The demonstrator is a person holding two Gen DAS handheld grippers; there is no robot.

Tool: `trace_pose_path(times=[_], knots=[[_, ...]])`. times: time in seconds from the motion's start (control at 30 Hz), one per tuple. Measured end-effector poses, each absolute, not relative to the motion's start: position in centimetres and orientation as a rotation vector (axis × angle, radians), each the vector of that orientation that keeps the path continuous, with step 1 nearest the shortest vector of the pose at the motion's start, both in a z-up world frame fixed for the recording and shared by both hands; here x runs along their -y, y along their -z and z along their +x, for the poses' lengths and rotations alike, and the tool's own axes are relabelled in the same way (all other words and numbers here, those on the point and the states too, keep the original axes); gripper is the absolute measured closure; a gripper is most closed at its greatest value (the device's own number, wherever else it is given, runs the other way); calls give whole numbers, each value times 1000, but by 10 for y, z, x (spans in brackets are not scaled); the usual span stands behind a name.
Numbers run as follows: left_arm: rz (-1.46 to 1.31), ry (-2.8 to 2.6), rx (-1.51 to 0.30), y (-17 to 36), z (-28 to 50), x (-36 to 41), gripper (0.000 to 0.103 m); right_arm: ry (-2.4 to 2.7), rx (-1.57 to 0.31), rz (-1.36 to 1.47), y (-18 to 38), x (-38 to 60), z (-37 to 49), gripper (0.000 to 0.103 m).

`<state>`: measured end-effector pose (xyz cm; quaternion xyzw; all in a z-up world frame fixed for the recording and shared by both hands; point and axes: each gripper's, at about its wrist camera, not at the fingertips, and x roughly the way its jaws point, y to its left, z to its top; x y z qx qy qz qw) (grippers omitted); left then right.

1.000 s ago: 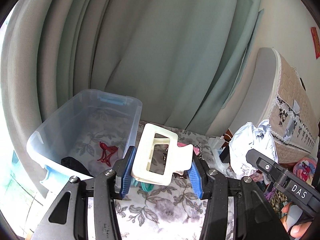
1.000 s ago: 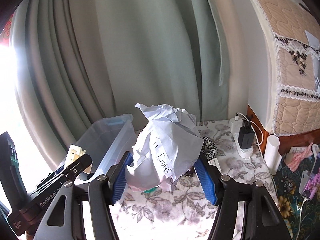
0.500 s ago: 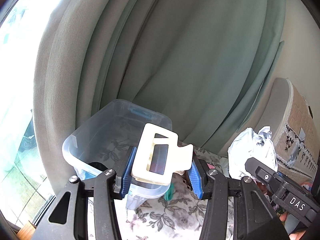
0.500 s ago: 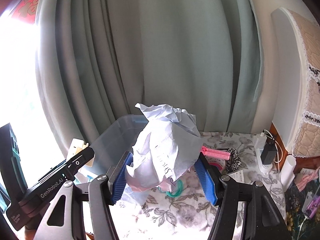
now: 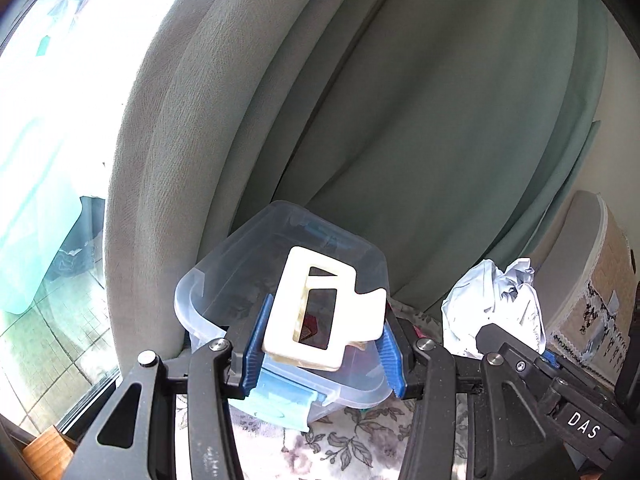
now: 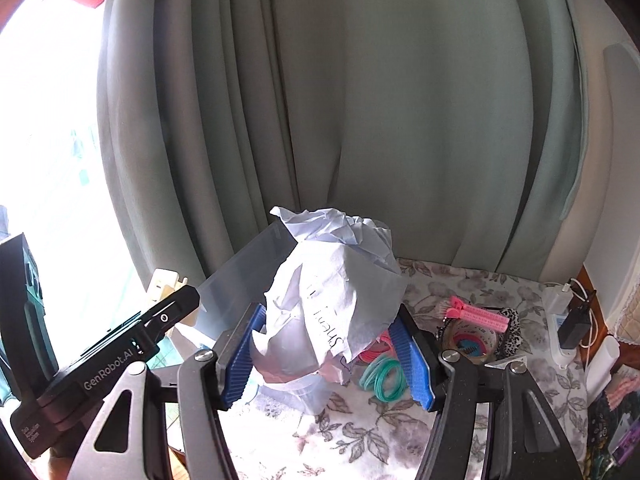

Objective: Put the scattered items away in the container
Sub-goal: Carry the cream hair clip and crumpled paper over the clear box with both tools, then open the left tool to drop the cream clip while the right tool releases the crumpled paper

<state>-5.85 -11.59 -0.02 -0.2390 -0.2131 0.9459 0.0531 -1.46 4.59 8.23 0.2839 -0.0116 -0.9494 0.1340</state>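
A cream hair clip [image 5: 320, 312], flat and rectangular with a cut-out window and smooth hard plastic surface, is clamped between the ribbed blue pads [image 5: 256, 344] of the left hand-held gripper [image 5: 320, 344]. The clip is held in the air in front of a translucent plastic container [image 5: 224, 276] with rounded corners and a pale blue latch; whether it is above the opening cannot be told.

A crumpled ball of white paper [image 6: 332, 300], creased and bearing handwriting, is clamped by the right hand-held gripper [image 6: 328, 360] just beside the container [image 6: 240, 268].

On the worktop [image 6: 360, 432], covered by a floral cloth, lie teal rings [image 6: 382, 376], a pink ridged hair roller [image 6: 480, 314] and a leopard-print scrunchie [image 6: 512, 330]. Soft green curtains [image 6: 360, 120] hang in folds behind.
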Motion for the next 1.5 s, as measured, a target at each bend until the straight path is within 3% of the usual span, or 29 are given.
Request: trace_pose_path(times=[1.5], knots=[[-899, -2869, 653, 74, -124, 117, 54, 2585, 23, 1009, 1, -20, -104, 35]])
